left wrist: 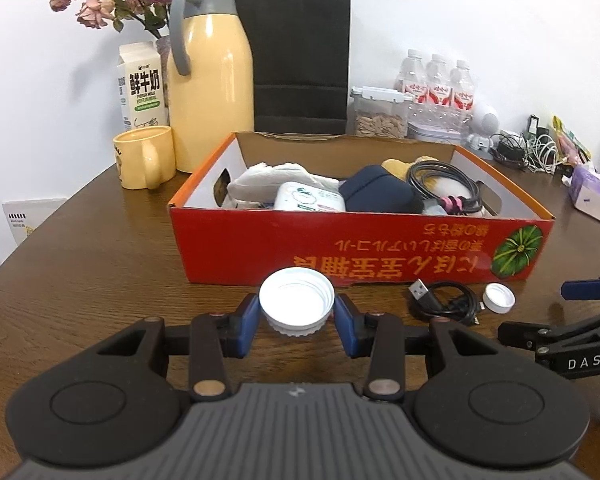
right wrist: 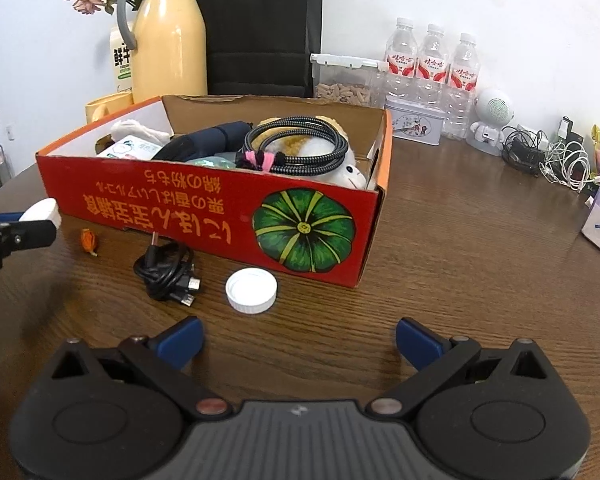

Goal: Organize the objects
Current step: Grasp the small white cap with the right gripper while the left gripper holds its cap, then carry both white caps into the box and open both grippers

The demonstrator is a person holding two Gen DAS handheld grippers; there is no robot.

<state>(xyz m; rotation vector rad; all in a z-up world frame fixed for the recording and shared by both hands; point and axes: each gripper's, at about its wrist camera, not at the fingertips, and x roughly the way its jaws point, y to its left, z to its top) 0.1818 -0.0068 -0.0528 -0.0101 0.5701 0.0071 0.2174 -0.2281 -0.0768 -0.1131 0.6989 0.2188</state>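
- One round white plastic screw cap sits clamped in our left hand-held gripper; the right hand-held gripper is released.
- We keep it level, clear the red cardboard box wall, then release inside.

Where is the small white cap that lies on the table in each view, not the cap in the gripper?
Left wrist view: the small white cap lies low right, beside the black USB cable.
Right wrist view: the same cap lies at lower centre, right of that cable.
Shared landmark: the red box behind it.

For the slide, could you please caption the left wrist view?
Left gripper holds a white cap before the red box.
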